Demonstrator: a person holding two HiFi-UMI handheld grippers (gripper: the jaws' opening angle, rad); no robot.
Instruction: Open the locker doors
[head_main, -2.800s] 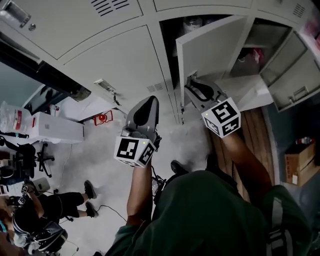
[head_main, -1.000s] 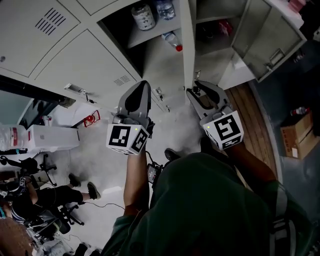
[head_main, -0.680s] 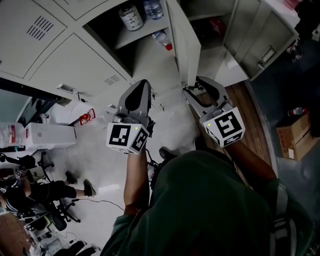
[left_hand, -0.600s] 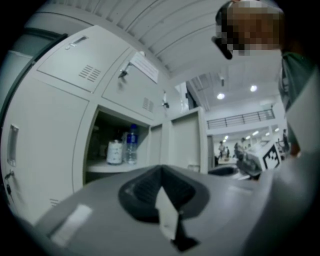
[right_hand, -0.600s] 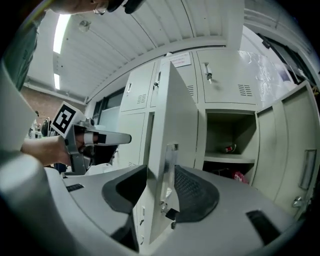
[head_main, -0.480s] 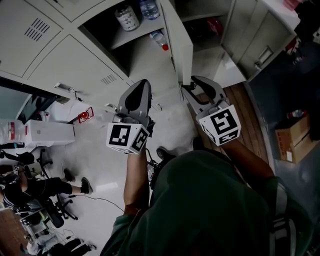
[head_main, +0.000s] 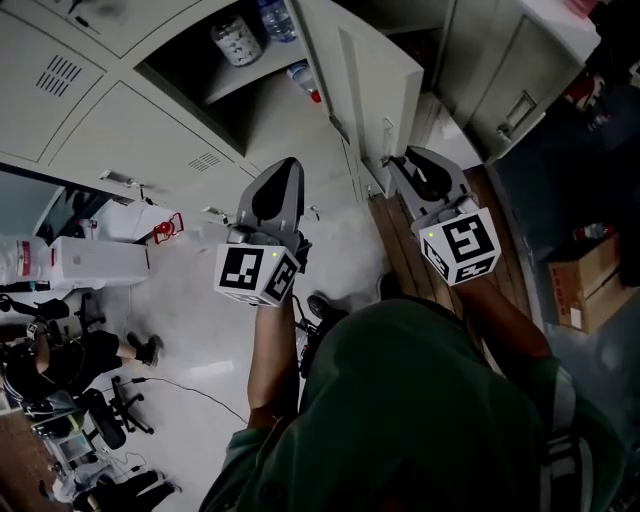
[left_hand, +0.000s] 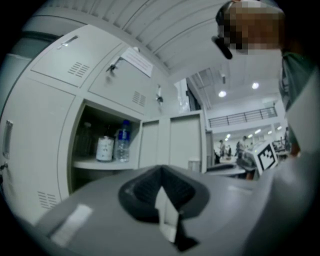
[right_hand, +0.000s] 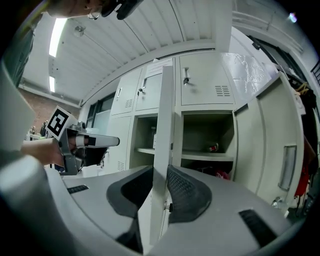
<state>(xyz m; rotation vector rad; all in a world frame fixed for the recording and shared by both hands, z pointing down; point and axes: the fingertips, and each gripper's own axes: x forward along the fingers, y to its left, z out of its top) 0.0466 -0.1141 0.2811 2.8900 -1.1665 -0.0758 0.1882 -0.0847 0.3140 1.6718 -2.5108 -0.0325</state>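
Observation:
A bank of grey lockers fills the head view. One locker door stands swung out, and my right gripper has its edge between the jaws; they have just been closing on it. In the right gripper view the door edge runs up between the dark pads, which press on it. Behind the door the open compartment holds a jar and a water bottle. My left gripper hangs shut and empty in front of the closed lower lockers; its jaws point at the same open compartment.
A second locker door stands open at the right, with a shelf behind it. A cardboard box sits on the floor at the right. A white box, office chairs and a seated person are at the left.
The locker door has swung further out toward the right, and my right gripper has gone right with its edge. The left gripper has stayed shut beside it.

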